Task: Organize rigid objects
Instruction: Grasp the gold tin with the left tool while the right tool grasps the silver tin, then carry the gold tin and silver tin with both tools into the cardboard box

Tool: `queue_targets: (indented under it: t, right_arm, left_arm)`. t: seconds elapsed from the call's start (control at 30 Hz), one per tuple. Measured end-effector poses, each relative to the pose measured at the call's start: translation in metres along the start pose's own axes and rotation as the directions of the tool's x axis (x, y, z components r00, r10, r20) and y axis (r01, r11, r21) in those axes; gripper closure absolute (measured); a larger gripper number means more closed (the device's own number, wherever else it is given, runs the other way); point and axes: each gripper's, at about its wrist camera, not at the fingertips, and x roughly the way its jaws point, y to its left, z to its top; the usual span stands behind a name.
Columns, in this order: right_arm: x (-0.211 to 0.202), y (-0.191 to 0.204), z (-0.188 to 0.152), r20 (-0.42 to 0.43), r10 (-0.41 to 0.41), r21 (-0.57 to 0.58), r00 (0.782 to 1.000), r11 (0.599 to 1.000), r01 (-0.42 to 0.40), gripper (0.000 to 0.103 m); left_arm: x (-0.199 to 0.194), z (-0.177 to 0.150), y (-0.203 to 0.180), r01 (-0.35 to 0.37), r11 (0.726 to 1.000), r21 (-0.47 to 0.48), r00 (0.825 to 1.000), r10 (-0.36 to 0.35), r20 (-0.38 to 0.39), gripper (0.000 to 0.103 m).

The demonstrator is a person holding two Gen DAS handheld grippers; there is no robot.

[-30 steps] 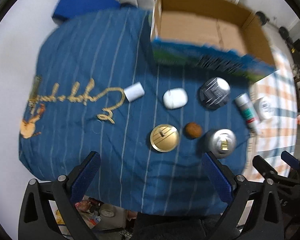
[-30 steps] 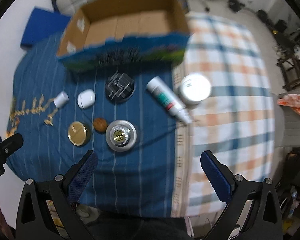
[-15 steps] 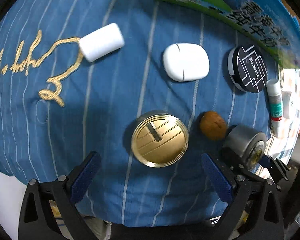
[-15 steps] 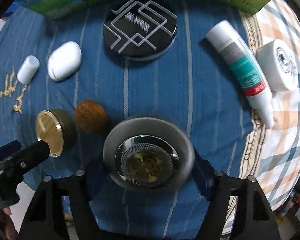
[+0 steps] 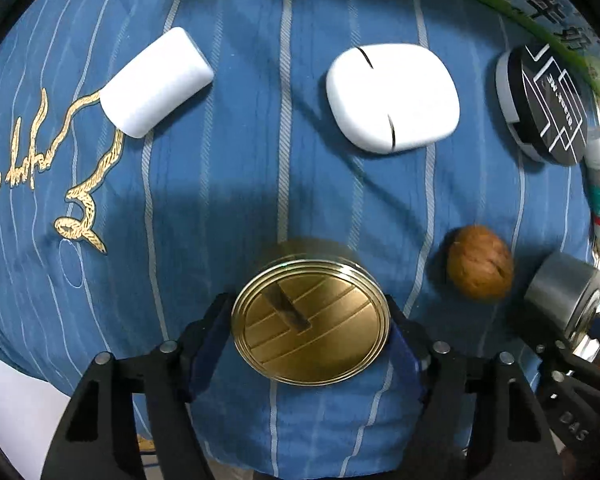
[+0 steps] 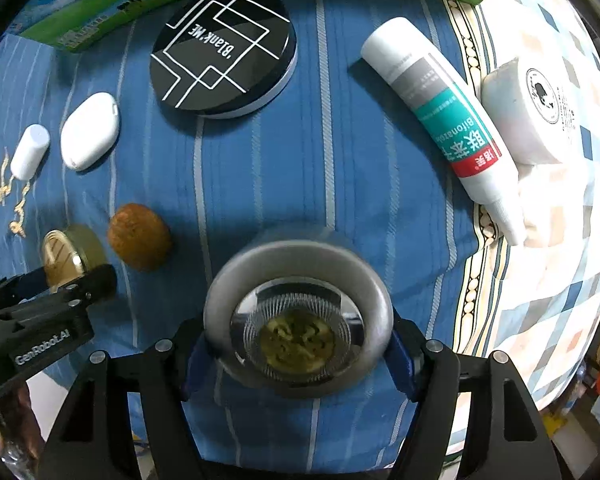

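- On the blue striped cloth [image 5: 220, 184], my left claw [image 5: 310, 332] points steeply down; its jaws have just been closing and now press both sides of the round gold tin [image 5: 311, 322].
- My right claw [image 6: 298, 340] points straight down, clamped on the round silver tin with a clear lid [image 6: 298, 312].
- Between the two tins lies a brown walnut [image 6: 139, 237], apart from both.
- Beyond sits a black round lidded case [image 6: 223, 50], just beside the green-edged box [image 6: 80, 32].
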Motion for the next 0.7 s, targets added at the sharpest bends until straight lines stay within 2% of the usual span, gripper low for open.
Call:
queue_targets:
  t: [0.17, 0.2, 0.27, 0.5, 0.7]
  right_arm:
    - [0.029, 0.002, 0.012, -0.013, -0.008, 0.025, 1.0, 1.0, 0.008, 0.029]
    - [0.032, 0.002, 0.011, -0.015, -0.011, 0.03, 1.0, 0.999, 0.012, 0.029]
    - [0.034, 0.002, 0.013, -0.016, -0.009, 0.043, 1.0, 0.999, 0.01, 0.029]
    - [0.021, 0.003, 0.04, -0.036, -0.035, 0.054, 0.999, 0.998, 0.037, 0.03]
    - [0.019, 0.004, 0.036, -0.05, -0.025, 0.054, 0.998, 0.998, 0.028, 0.03]
  left_arm:
    - [0.009, 0.009, 0.005, 0.011, 1.0, 0.004, 1.0, -0.011, 0.013, 0.036]
    - [0.007, 0.003, 0.009, 0.014, 1.0, 0.002, 1.0, -0.014, 0.014, 0.037]
    - [0.007, 0.001, 0.01, 0.015, 1.0, -0.002, 1.0, -0.015, 0.018, 0.04]
    - [-0.005, -0.004, 0.007, 0.016, 1.0, -0.02, 1.0, -0.015, 0.026, 0.04]
    - [-0.023, -0.02, 0.007, 0.016, 1.0, -0.024, 0.997, -0.014, 0.075, 0.041]
